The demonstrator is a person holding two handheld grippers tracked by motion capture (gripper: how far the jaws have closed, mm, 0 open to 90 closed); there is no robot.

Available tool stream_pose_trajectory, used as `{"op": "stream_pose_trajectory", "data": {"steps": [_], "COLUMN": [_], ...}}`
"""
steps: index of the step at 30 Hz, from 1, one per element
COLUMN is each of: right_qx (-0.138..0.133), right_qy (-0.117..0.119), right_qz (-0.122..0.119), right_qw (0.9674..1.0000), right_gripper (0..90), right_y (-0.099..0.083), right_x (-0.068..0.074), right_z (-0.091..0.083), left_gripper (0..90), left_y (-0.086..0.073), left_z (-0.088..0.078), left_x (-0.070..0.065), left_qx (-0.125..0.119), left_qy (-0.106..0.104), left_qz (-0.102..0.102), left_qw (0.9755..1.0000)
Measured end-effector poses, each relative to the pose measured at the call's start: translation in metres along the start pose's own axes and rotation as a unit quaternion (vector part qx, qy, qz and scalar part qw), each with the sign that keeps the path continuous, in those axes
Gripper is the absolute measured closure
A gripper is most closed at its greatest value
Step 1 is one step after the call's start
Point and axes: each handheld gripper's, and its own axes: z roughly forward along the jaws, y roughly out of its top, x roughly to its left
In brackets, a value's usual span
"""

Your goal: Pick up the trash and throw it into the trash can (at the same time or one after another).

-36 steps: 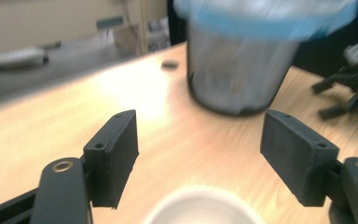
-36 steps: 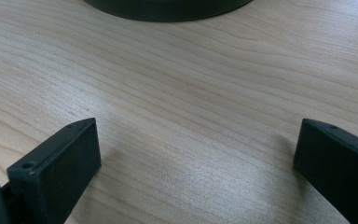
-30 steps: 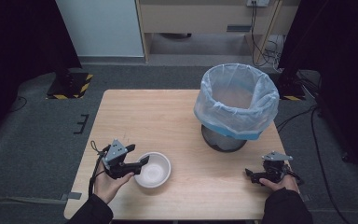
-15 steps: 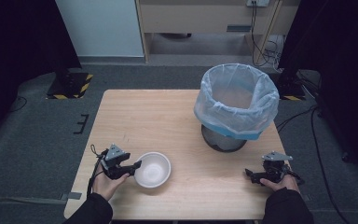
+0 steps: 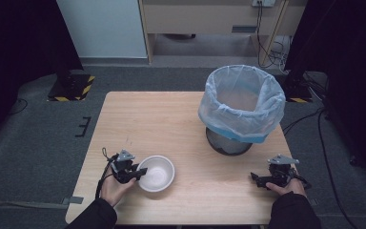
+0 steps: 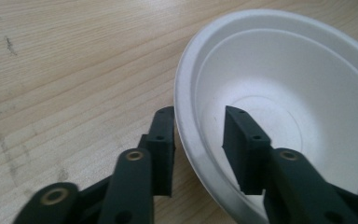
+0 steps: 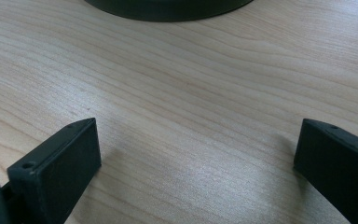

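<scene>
High view: left tool (image 5: 134, 173) has drawn back toward the near edge of the worktop (image 5: 181, 119) over the last second, and the white paper bowl (image 5: 156, 172) has shifted with it. Its jaws straddle the bowl's rim (image 6: 182, 116), partly parted, not clamped. Likely a pull or pre-lift step. Lined waste bin (image 5: 241, 107) stands far right. Right tool (image 5: 262, 180) rests wide open, empty, unmoved.

Dark sleeves (image 5: 93, 217) on both forearms. Left gripper (image 6: 198, 135) and right gripper (image 7: 196, 163): black jaws with screw holes, brass-coloured pivot rivets. Grey three-cornered top plates, trailing black cable.
</scene>
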Motion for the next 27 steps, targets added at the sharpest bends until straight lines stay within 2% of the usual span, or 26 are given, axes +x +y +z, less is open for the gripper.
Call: {"op": "stream_pose_trajectory", "data": {"steps": [2,6,11,17,21,27], "right_qx": [0.0,0.0,0.0,0.0,0.0,0.0], "right_qy": [0.0,0.0,0.0,0.0,0.0,0.0], "right_qz": [0.0,0.0,0.0,0.0,0.0,0.0], "right_qw": [1.0,1.0,1.0,1.0,1.0,1.0], "right_gripper": [0.7,0.7,0.7,0.7,0.7,0.6], "right_y": [0.0,0.0,0.0,0.0,0.0,0.0], "right_x": [0.0,0.0,0.0,0.0,0.0,0.0], "right_z": [0.0,0.0,0.0,0.0,0.0,0.0], "left_gripper": [70.4,76.2,79.4,82.1,83.0,83.0], "left_y": [0.0,0.002,0.006,0.012,0.014,0.016], "left_z": [-0.001,-0.004,-0.009,-0.02,-0.027,-0.04], "left_x": [-0.001,-0.001,-0.009,-0.019,-0.022,-0.02], "left_qx": [0.003,-0.006,-0.027,-0.058,-0.072,-0.097], "left_qy": [0.005,-0.002,-0.003,-0.015,-0.012,-0.011], "left_qz": [-0.001,-0.013,-0.001,0.006,0.016,0.013], "left_qw": [1.0,0.9999,0.9996,0.9982,0.9972,0.9951]}}
